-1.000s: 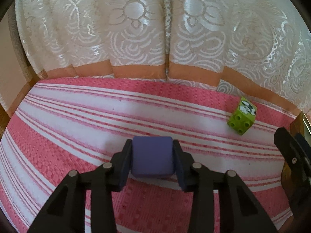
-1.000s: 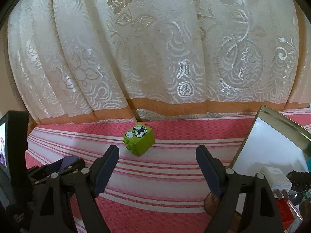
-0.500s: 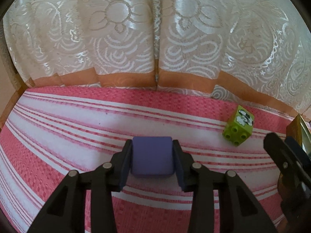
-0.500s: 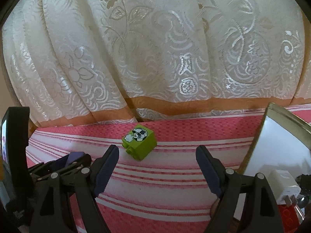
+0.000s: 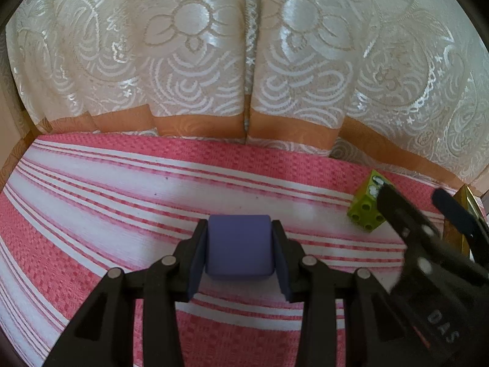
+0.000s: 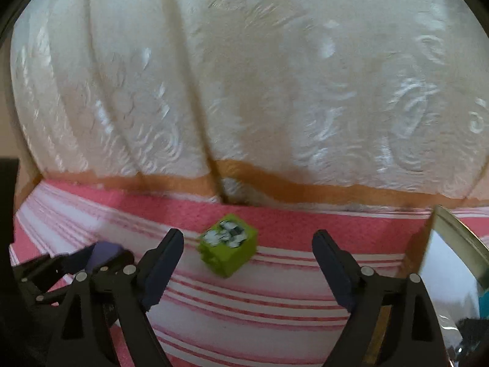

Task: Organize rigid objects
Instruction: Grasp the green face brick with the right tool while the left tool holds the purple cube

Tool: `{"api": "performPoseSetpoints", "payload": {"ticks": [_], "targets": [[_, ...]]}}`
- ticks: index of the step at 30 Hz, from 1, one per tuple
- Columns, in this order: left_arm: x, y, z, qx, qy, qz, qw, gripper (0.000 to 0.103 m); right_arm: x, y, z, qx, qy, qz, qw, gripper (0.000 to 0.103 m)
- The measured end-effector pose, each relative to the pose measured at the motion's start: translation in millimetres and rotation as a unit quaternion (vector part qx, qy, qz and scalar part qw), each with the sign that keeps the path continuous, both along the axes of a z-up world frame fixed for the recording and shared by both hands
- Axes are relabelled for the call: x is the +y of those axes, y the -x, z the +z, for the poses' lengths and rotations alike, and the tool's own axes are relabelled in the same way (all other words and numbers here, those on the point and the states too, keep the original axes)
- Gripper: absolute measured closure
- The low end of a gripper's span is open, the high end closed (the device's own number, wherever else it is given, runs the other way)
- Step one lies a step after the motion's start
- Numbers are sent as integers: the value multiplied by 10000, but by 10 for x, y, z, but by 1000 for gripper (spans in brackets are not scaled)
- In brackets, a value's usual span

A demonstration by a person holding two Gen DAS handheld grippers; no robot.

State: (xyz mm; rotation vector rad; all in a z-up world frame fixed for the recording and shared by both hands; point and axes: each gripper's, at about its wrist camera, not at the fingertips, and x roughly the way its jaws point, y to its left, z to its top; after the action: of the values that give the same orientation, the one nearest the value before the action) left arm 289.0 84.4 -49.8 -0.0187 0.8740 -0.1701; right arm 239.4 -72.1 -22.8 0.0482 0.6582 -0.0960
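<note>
Left tongs point(image 5: 239, 249) grip a purple block point(image 5: 239, 246); right tongs point(image 6: 247, 266) stand open before a green brick point(image 6: 227, 252).

At the left, the left tongs hold the purple block squarely between both pads, above the pink-and-white striped cloth point(image 5: 122, 202) covering the table. In the right wrist view the same block point(image 6: 104, 252) appears at the lower left, clamped in those tongs. Further right, the green brick lies tilted on the cloth near the curtain point(image 6: 244, 76), studs facing the camera side, a black-and-white print on its upper face. The right tongs are spread wide, nothing between the pads, the brick just beyond and left of centre. At the far right, an upright shiny metal lid point(image 6: 452, 263) stands at the cloth's edge.
</note>
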Motion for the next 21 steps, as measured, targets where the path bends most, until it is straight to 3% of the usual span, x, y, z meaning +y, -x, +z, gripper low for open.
{"api": "performPoseSetpoints", "payload": {"ticks": [6, 7, 11, 13, 16, 19, 21], "targets": [[-49, 63, -4, -10, -135, -97, 9999, 64, -69, -202, -153, 527, -423, 226, 9975, 16], [-68, 72, -7, -14, -164, -97, 9998, 64, -86, -236, -183, 621, -540, 306, 9961, 21], [-121, 86, -11, -27, -263, -75, 9996, 64, -64, -293, -268, 910, -577, 495, 9929, 64], [-141, 65, -20, -27, -251, -65, 9997, 64, -30, -278, -265, 933, -431, 513, 9934, 66], [-92, 66, -17, -28, -251, -73, 9997, 64, -98, -250, -253, 863, -686, 581, 9922, 67], [-116, 70, -20, -30, -234, -70, 9997, 64, -176, -101, -131, 391, -1008, 816, 9908, 68], [-125, 84, -14, -40, -244, -51, 9997, 64, -153, 28, -44, 60, -961, 872, 9915, 68]]}}
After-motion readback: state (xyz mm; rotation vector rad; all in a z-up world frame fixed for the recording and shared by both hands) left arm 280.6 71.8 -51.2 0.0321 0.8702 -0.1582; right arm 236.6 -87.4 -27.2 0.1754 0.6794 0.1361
